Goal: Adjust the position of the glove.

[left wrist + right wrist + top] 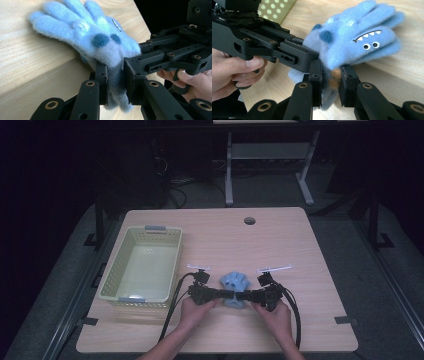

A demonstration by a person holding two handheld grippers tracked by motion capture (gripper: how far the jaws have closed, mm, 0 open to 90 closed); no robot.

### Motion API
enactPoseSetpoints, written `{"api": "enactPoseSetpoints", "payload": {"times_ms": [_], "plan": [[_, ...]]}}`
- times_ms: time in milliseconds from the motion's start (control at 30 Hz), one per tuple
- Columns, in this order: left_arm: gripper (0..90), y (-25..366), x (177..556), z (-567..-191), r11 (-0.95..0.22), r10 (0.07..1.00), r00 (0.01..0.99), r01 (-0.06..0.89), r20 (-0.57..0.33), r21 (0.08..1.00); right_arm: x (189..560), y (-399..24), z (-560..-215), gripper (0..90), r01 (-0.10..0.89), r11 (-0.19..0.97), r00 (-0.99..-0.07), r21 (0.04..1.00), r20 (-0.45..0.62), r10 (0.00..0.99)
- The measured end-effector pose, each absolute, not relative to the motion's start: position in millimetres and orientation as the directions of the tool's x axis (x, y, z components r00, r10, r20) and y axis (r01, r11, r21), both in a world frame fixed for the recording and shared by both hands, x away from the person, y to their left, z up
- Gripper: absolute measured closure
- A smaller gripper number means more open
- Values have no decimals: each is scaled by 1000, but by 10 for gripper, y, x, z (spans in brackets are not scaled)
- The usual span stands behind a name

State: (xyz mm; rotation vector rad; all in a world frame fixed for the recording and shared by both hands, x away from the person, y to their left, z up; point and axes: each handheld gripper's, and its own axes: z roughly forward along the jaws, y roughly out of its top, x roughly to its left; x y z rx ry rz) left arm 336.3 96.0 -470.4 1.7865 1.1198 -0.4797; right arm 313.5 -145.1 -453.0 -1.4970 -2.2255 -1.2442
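Pale wood table (300,250) under dim light, with a yellow-green basket (112,280) off to my left. Between my two tools lies a fuzzy blue glove (235,282), near the table's front edge. My left gripper (116,85) and right gripper (330,85) both pinch its cuff end from opposite sides. I judge it light, soft and floppy, so it will sag and stretch; the bunched cuff, not the loose fingers, gives the surest hold

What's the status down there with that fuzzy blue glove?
Left gripper and right gripper both clamped on glove cuff. Blue monster glove on table, fingers pointing away. Basket at left, nothing blocking.
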Motion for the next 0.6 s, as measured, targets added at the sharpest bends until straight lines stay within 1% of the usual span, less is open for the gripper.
{"api": "enactPoseSetpoints", "payload": {"times_ms": [400, 600], "plan": [[743, 952, 3325, -4566, -150, 457, 546, 825, -702, 544, 3083, -1496, -4396, 752, 815, 134, -495, 564, 558, 666], [741, 959, 3341, -4562, -158, 440, 550, 826, -710, 542, 3076, -1517, -4372, 751, 818, 129, -496, 561, 573, 652]]}}
